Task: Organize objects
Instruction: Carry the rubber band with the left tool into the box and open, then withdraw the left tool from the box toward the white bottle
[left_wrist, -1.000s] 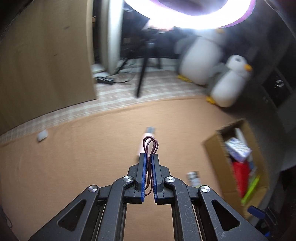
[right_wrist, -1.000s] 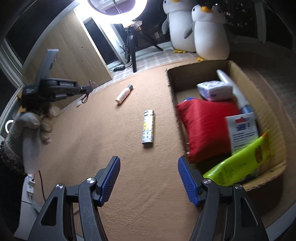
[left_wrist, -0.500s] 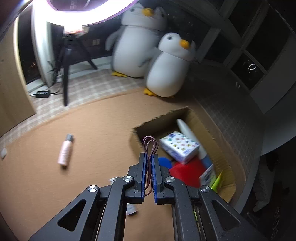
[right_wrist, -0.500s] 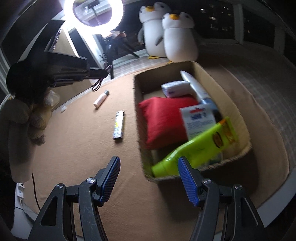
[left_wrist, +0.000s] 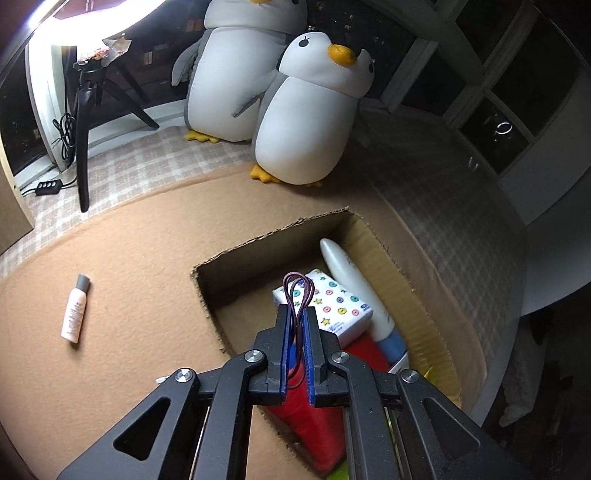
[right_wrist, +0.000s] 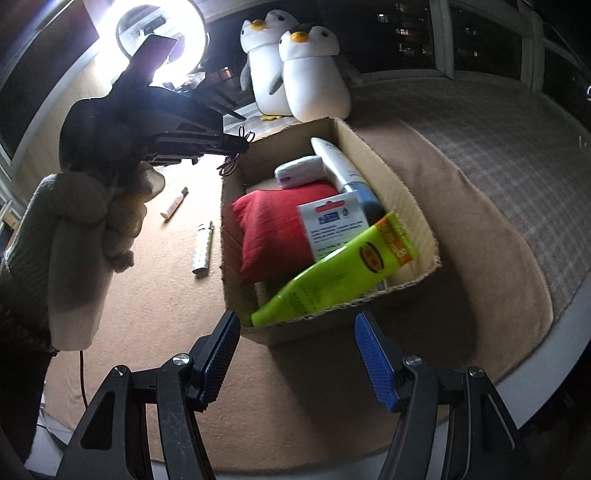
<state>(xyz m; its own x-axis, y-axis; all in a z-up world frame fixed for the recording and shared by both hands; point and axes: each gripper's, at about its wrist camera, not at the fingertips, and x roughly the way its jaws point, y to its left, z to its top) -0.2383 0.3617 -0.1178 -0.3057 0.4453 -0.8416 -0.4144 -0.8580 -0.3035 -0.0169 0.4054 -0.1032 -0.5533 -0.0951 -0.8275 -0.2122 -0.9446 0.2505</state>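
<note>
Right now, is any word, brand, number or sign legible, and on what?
None can be read.
White card with red and blue header: print blurred.
Lime green tube with orange end: round logo and lettering blurred.
Pale pink bottle with grey cap: print too small.
Small white patterned lighter: too small.
White packet with coloured dots: blue print illegible.

One cardboard box (right_wrist: 421, 236) holds six things: one red pouch (right_wrist: 273, 225), one lime-green tube (right_wrist: 332, 273), one white tube with a blue cap (right_wrist: 343, 166), one patterned tissue pack (left_wrist: 332, 306), one white card package (right_wrist: 332, 225) and one blue item (left_wrist: 393, 341). Left of the box on the mat lie two things, one small pink bottle (left_wrist: 75, 308) and one lighter (right_wrist: 202, 251). Behind the box stand two plush penguins (left_wrist: 310, 114), and left of them is one ring light (right_wrist: 162, 44) on one tripod (left_wrist: 83, 129).
</note>
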